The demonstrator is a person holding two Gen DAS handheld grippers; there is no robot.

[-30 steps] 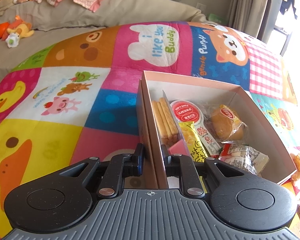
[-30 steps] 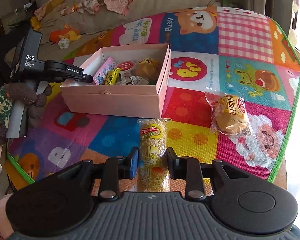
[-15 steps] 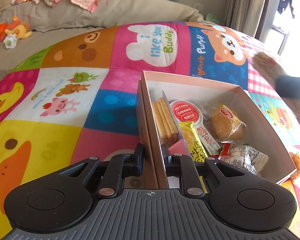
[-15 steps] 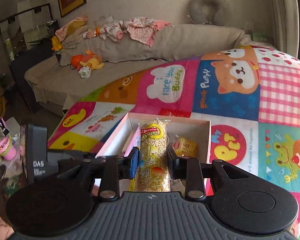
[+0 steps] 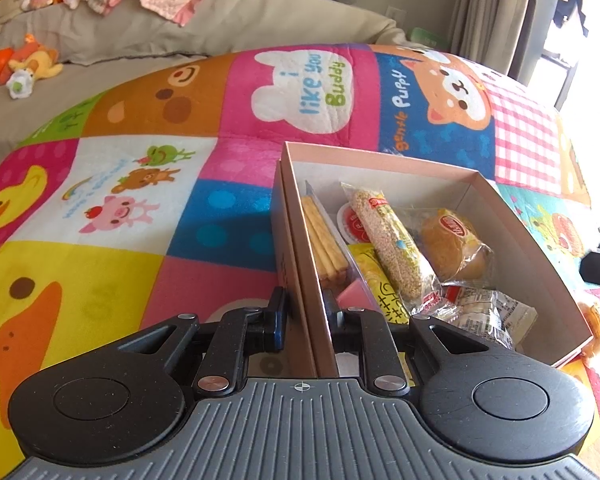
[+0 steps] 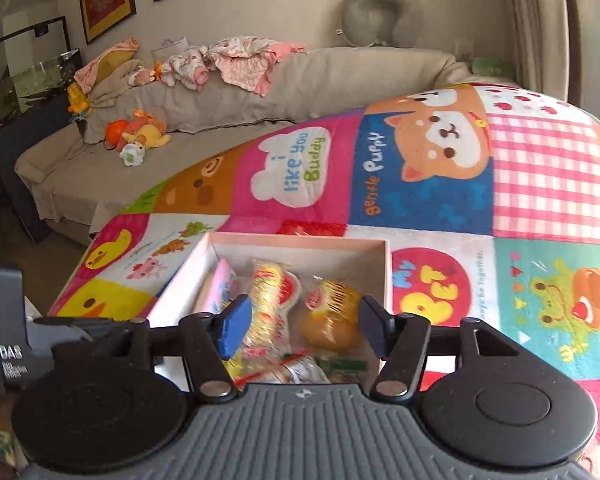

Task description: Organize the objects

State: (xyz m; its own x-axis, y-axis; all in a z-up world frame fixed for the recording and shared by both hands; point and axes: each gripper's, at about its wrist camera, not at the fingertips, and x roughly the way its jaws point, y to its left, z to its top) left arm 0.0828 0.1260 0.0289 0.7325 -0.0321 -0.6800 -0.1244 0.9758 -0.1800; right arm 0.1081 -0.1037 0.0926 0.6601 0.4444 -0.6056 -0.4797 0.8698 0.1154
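A pink cardboard box [image 5: 380,164] sits open on the cartoon play mat [image 5: 120,200]. My left gripper [image 5: 305,312] is shut on the box's near left wall. Inside lie biscuit sticks [image 5: 324,236], a wrapped bun [image 5: 452,244] and other packets. A long puffed-grain snack bar [image 5: 388,240] lies across them. In the right wrist view my right gripper [image 6: 305,328] hovers over the box [image 6: 300,238]. Its jaws are opening, and the pads do not touch the snack bar [image 6: 268,300] lying below them beside the bun [image 6: 328,320].
A beige sofa [image 6: 260,92] runs behind the mat, with clothes [image 6: 236,60] on its back and plush toys [image 6: 140,136] on the seat. A grey neck pillow [image 6: 376,16] rests against the wall. The left tool's black housing [image 6: 8,320] stands beside the box.
My right gripper came from low over the mat to above the box with the snack bar, then opened. The bar now lies in the box. My left gripper stayed put.
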